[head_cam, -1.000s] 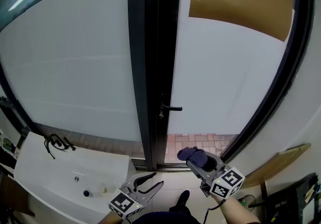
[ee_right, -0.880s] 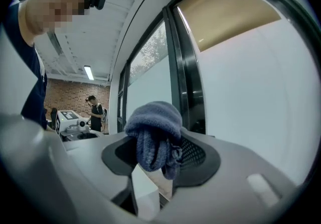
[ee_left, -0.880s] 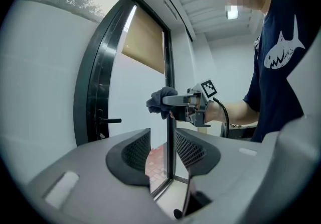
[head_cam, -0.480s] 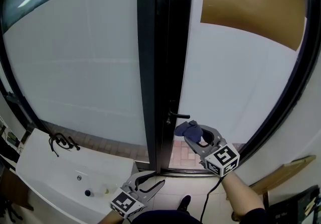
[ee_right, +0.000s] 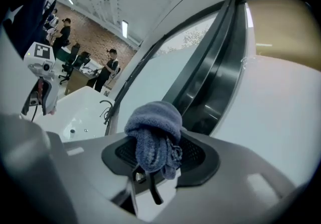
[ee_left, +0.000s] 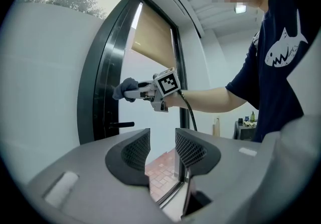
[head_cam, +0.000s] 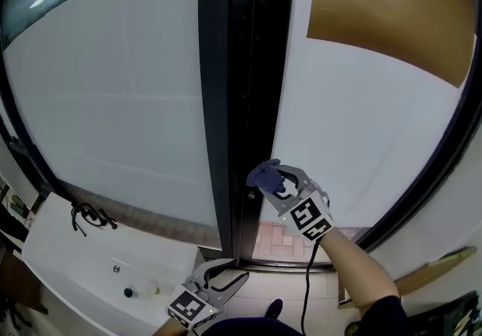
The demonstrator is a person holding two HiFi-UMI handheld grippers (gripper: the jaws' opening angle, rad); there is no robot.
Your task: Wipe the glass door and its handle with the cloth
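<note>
My right gripper (head_cam: pixel 273 176) is shut on a bunched blue cloth (head_cam: pixel 260 173), which is held up against the dark edge of the glass door (head_cam: pixel 354 138). In the left gripper view the cloth (ee_left: pixel 123 89) sits a little above the black lever handle (ee_left: pixel 121 124). In the head view the handle is mostly hidden behind the cloth and gripper. The right gripper view shows the cloth (ee_right: pixel 154 137) draped over its shut jaws, with the door frame (ee_right: pixel 215 82) just beyond. My left gripper (head_cam: pixel 224 280) hangs low by my body, open with nothing in it (ee_left: pixel 156 148).
A white sink (head_cam: pixel 68 252) with a black faucet (head_cam: pixel 90 215) stands at the lower left. A brown shade (head_cam: pixel 392 3) covers the door's top right. A wooden board (head_cam: pixel 440 261) leans at the lower right. Brick paving (head_cam: pixel 280 236) shows at the door's foot. People stand far off (ee_right: pixel 109 67).
My right gripper has risen with the cloth from near the floor up to the door's edge at handle height. The left gripper has stayed low and open.
</note>
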